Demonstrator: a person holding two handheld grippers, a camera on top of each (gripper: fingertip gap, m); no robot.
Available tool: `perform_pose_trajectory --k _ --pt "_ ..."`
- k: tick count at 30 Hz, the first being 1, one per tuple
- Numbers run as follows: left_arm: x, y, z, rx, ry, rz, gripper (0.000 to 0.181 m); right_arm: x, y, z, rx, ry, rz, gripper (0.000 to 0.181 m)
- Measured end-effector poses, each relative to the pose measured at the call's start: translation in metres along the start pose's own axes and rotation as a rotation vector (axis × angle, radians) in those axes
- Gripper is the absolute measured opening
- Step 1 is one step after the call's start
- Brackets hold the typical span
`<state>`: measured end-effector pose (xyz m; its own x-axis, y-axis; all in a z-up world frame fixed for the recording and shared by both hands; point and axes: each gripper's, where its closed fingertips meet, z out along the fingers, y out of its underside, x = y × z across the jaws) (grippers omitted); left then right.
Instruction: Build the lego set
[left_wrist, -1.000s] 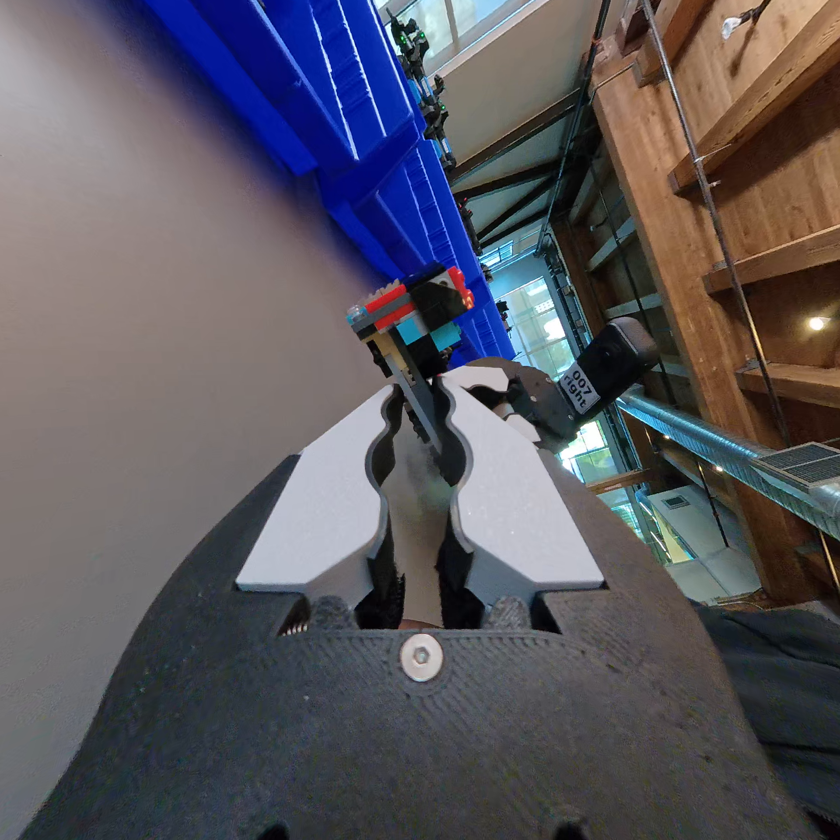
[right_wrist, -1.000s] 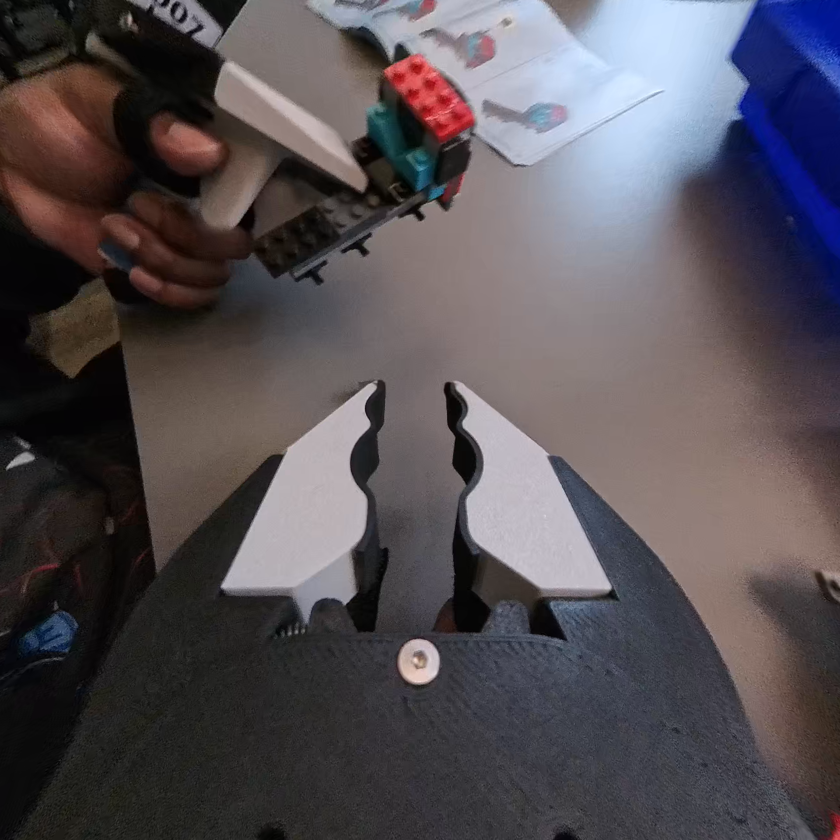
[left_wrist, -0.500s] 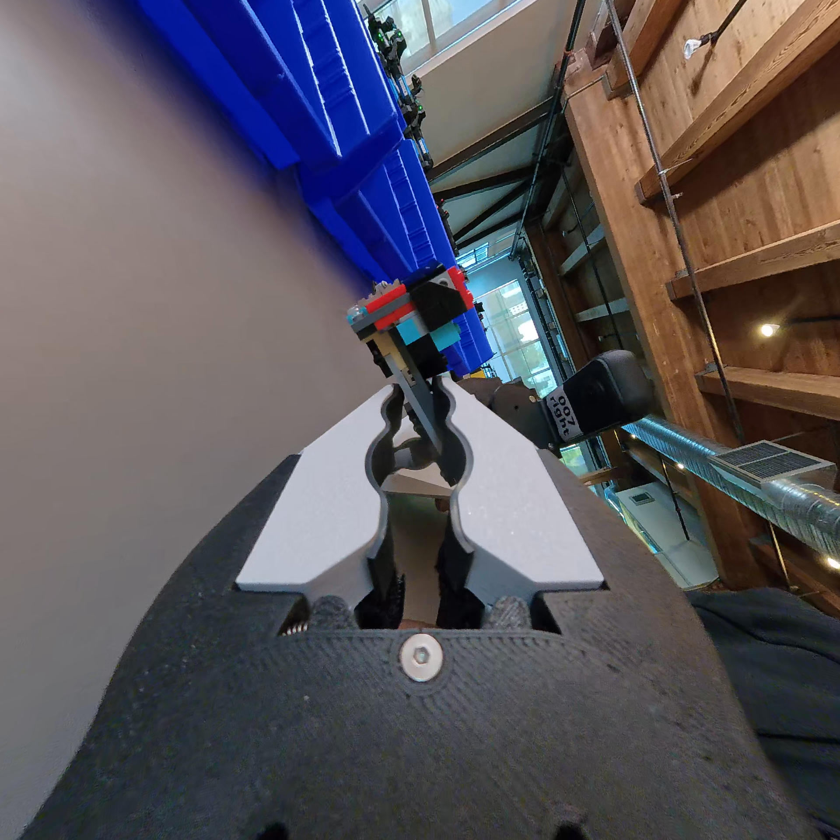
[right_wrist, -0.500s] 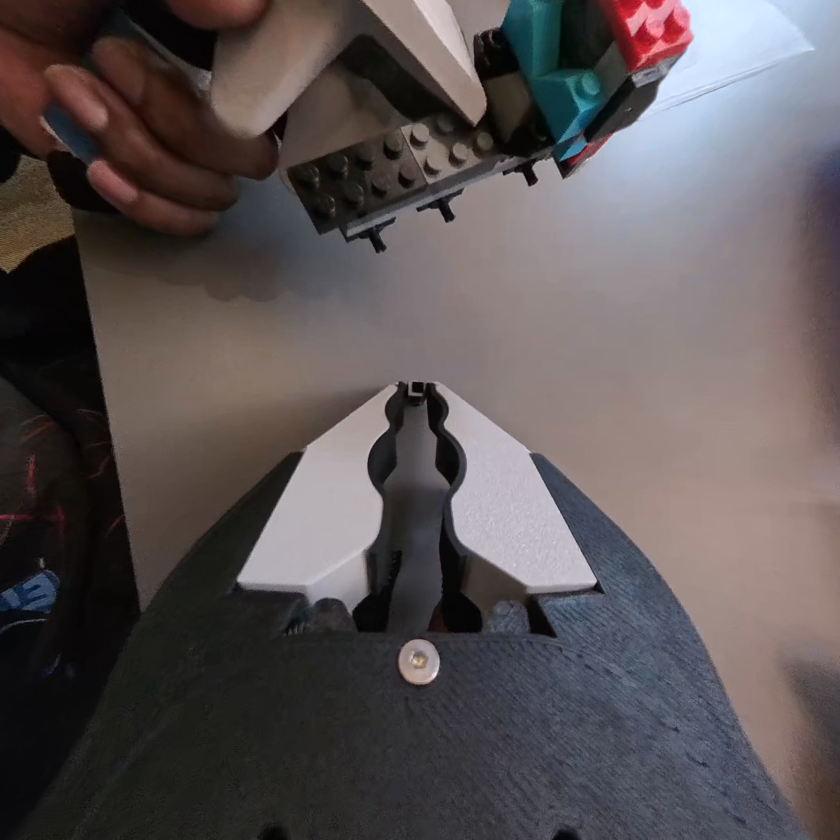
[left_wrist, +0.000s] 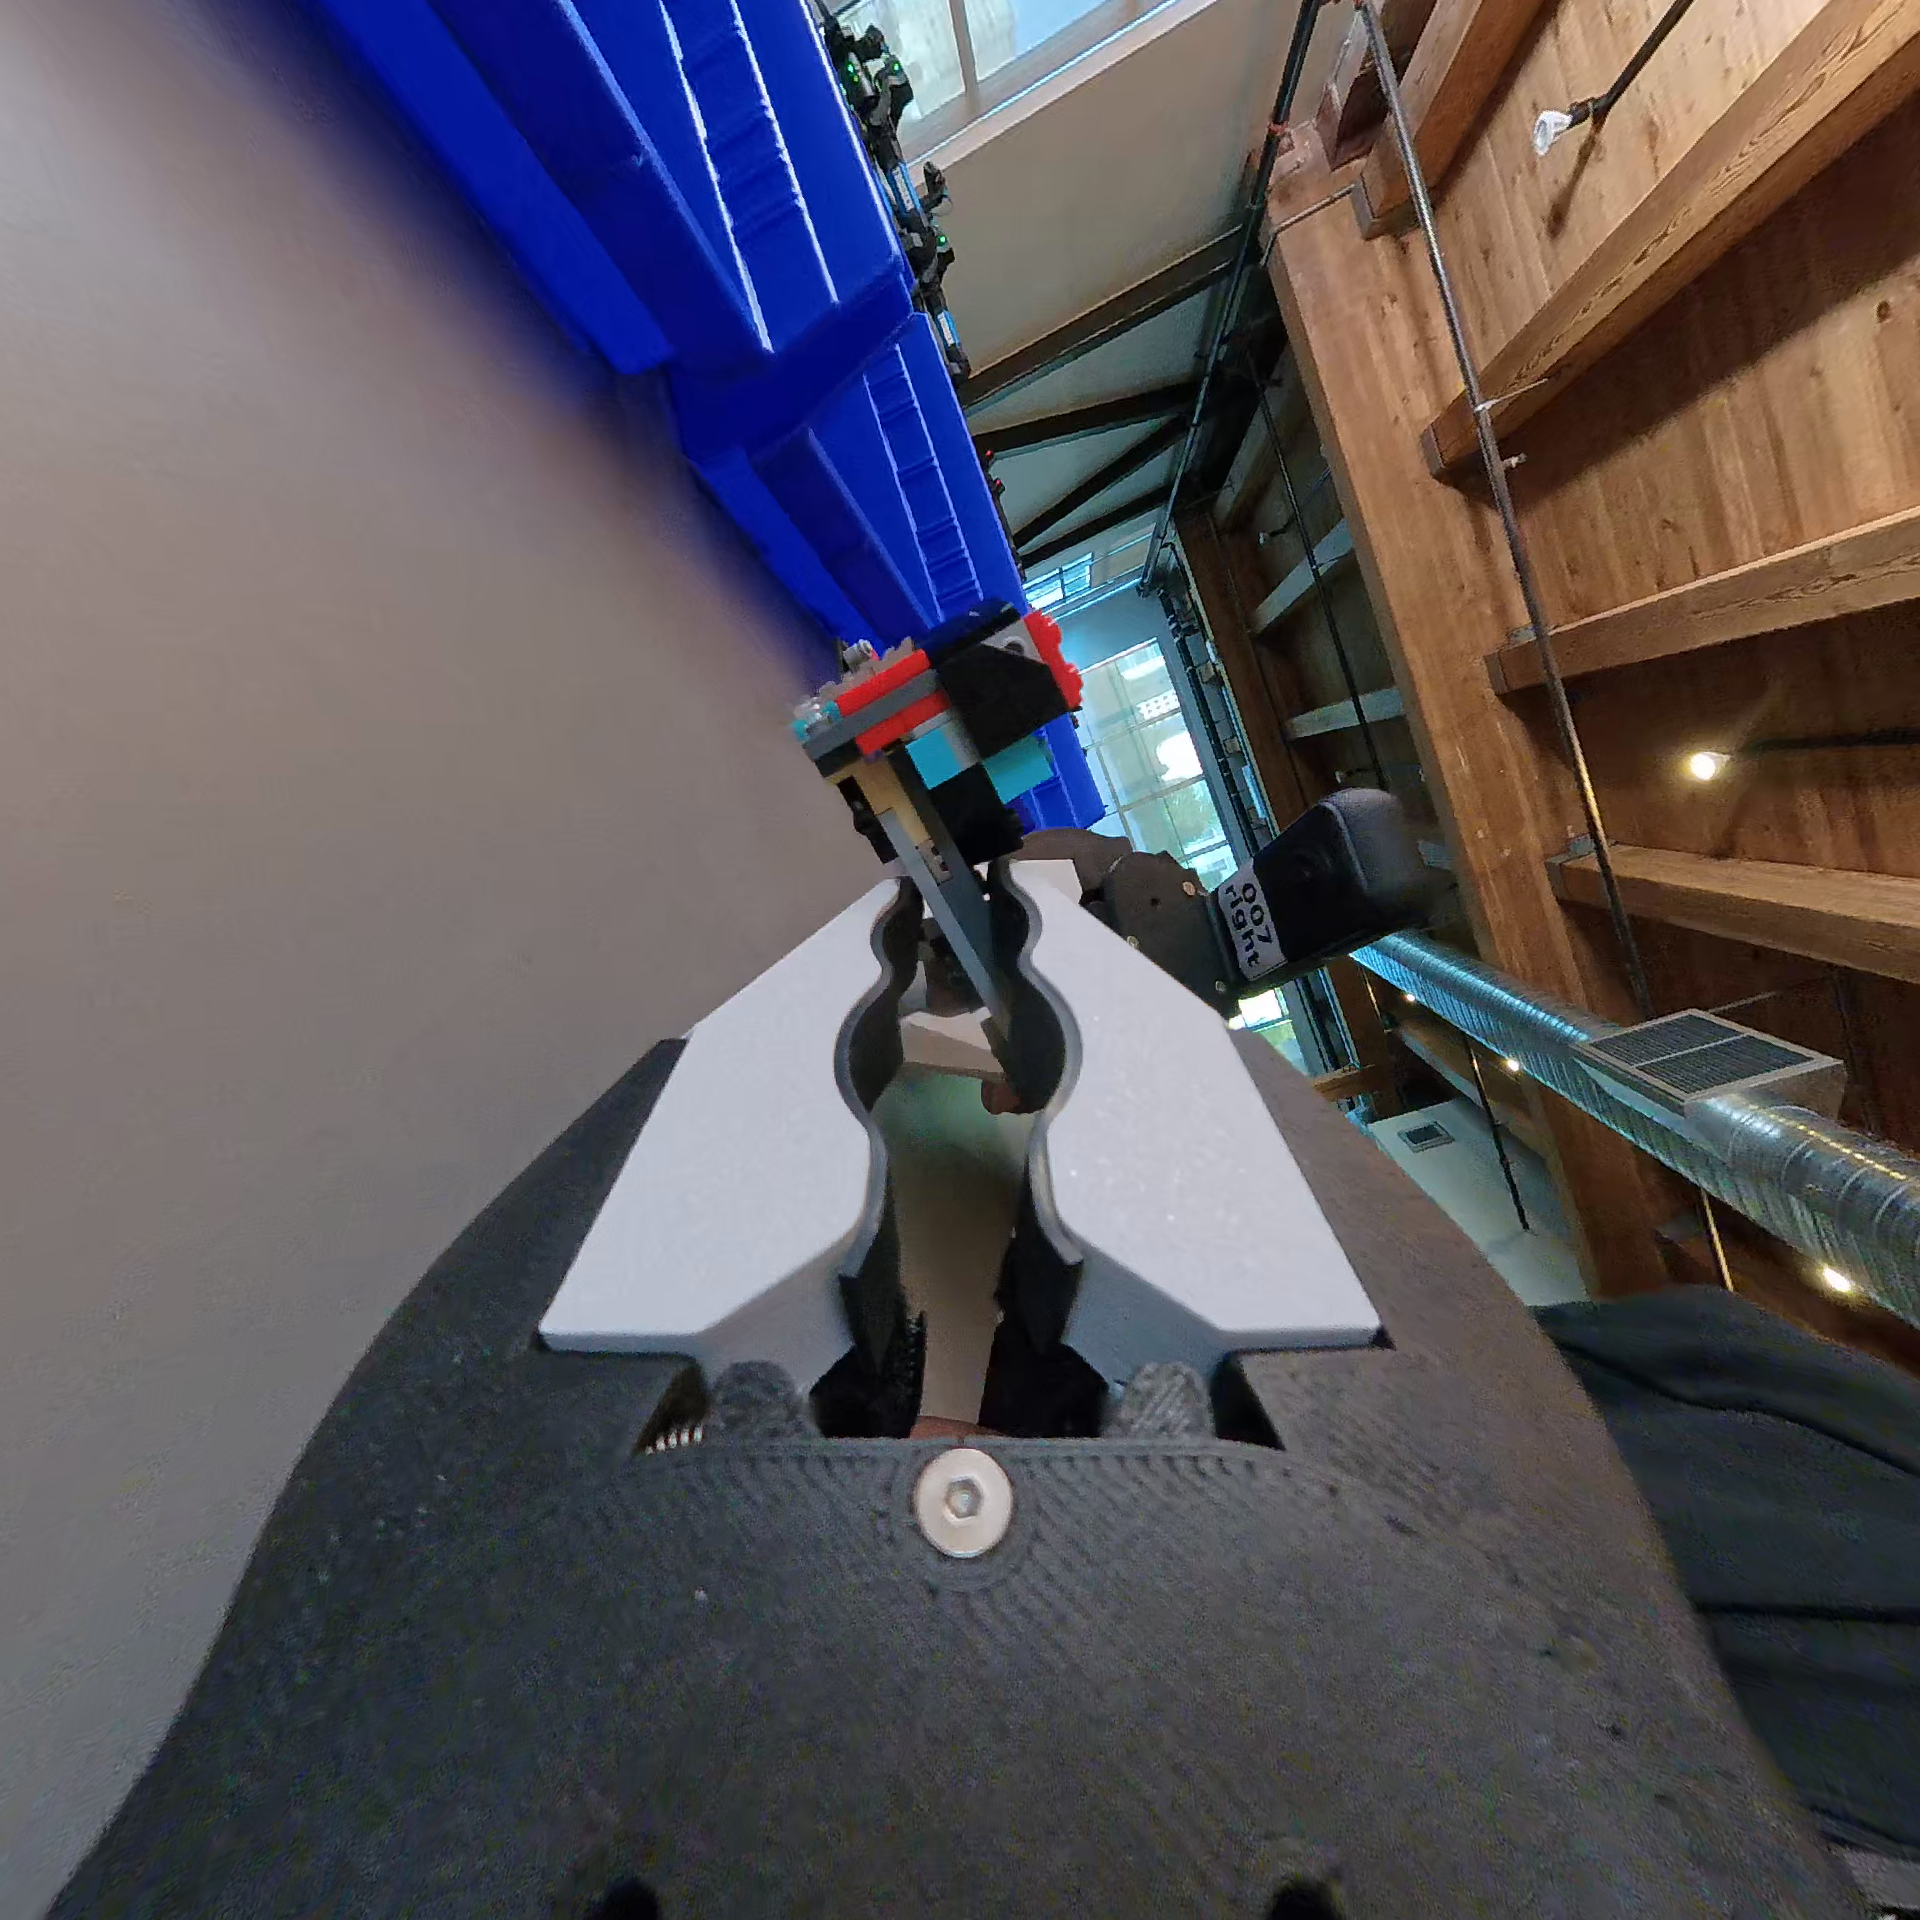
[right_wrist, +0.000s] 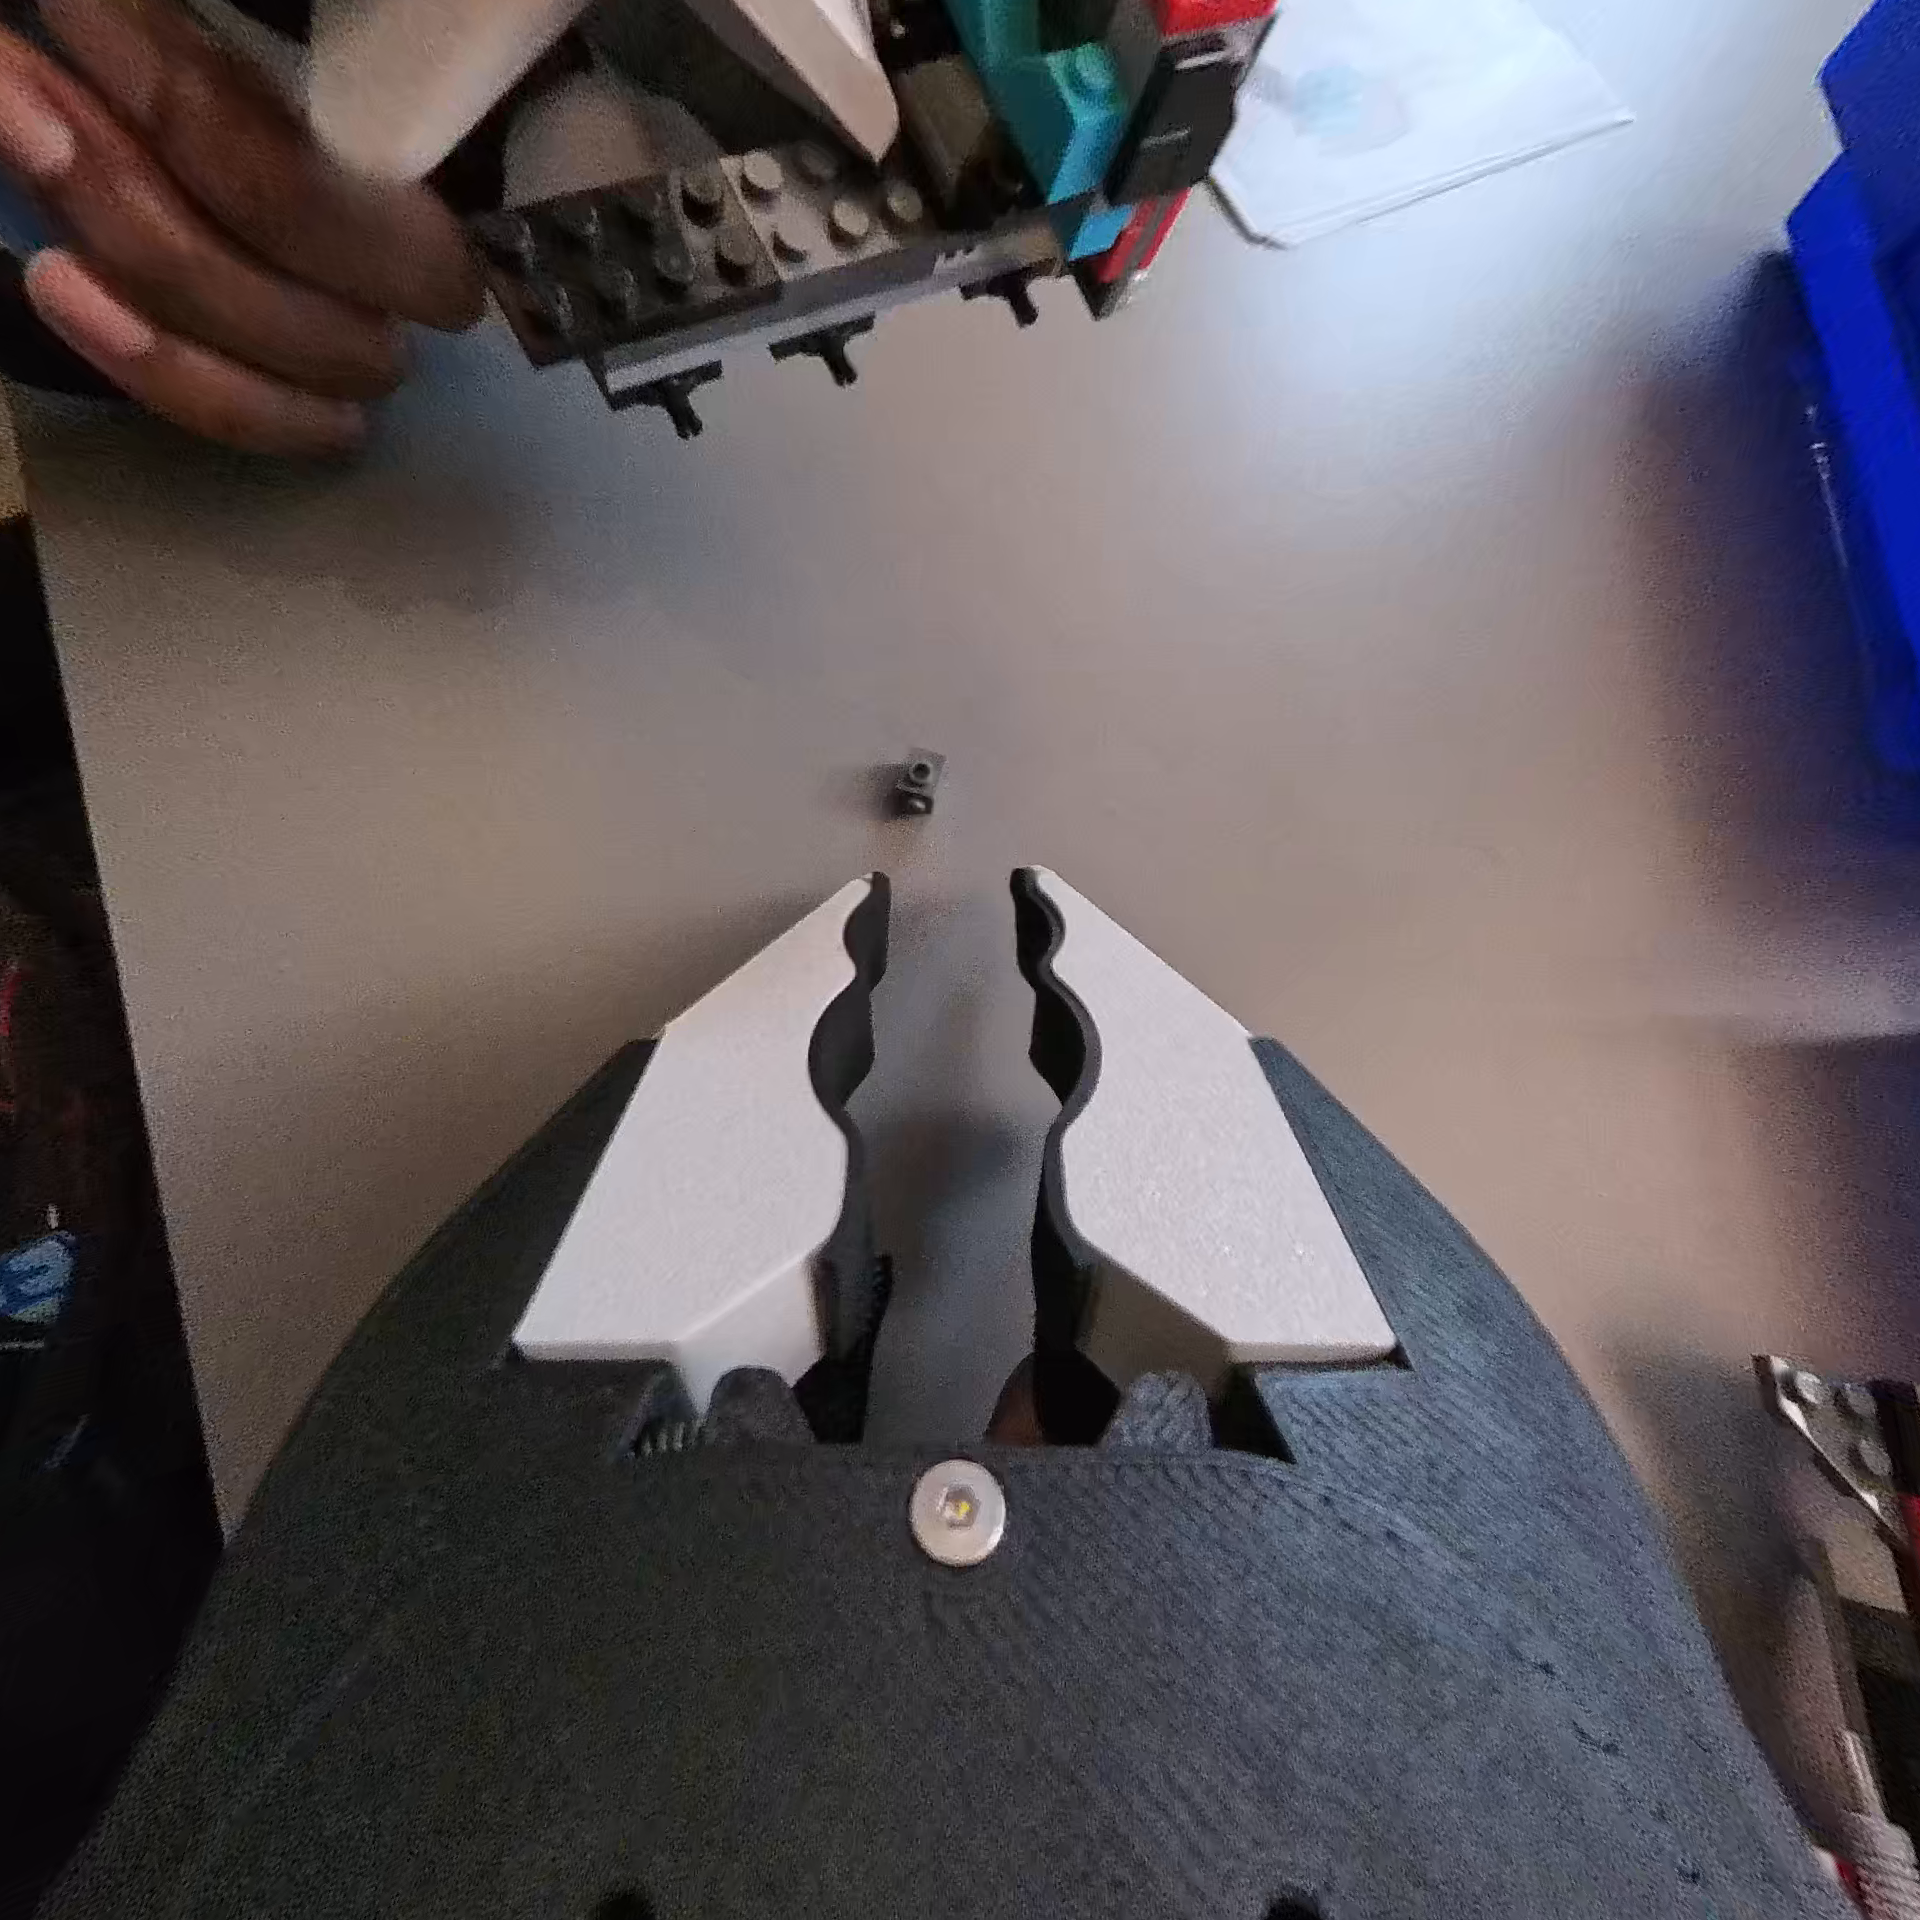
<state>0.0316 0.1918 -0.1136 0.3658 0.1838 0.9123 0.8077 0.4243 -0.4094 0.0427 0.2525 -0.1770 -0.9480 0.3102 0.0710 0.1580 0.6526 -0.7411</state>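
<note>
My left gripper (left_wrist: 951, 906) is shut on the dark grey base plate of the partly built lego model (left_wrist: 935, 717), a block of red, teal and black bricks held up in the air. In the right wrist view the model (right_wrist: 831, 223) hangs at the top, with black pins under its plate, held by the left gripper's fingers (right_wrist: 790, 73) and a hand (right_wrist: 187, 260). My right gripper (right_wrist: 951, 883) is open and empty, low over the grey table (right_wrist: 1299, 727). A small dark grey lego piece (right_wrist: 916, 781) lies on the table just ahead of its fingertips.
Blue bins (right_wrist: 1870, 416) stand along the table's right side and also show in the left wrist view (left_wrist: 727, 260). An instruction sheet (right_wrist: 1403, 114) lies at the far end. Loose lego parts (right_wrist: 1849, 1455) lie at the lower right. The table's edge runs down the left. The grippers' ends are close to 9 cm from one another.
My right gripper was shut on the small dark grey piece half a second ago; now it is open and the piece lies on the table. The model sits nearer in the right view.
</note>
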Motion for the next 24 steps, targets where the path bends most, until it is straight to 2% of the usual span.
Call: perform_pose_trajectory --k 4,8,13,17,24 --pt "0.001 0.000 0.000 -0.002 0.008 -0.004 0.013 -0.005 -0.013 -0.002 0.062 0.009 -0.029 0.022" --pt "0.001 0.000 0.000 -0.003 0.014 -0.005 0.013 -0.012 -0.017 0.006 0.039 0.012 -0.082 0.021" --pt "0.001 0.000 0.000 -0.003 0.014 -0.006 0.013 -0.006 -0.012 0.015 -0.006 0.046 -0.038 0.019" --pt "0.000 0.001 0.000 -0.008 0.006 0.002 0.013 -0.005 -0.012 0.017 -0.020 0.060 -0.009 0.008" --pt "0.001 0.000 -0.001 -0.001 0.006 0.002 0.013 -0.024 -0.013 0.019 -0.029 -0.031 0.074 0.009"
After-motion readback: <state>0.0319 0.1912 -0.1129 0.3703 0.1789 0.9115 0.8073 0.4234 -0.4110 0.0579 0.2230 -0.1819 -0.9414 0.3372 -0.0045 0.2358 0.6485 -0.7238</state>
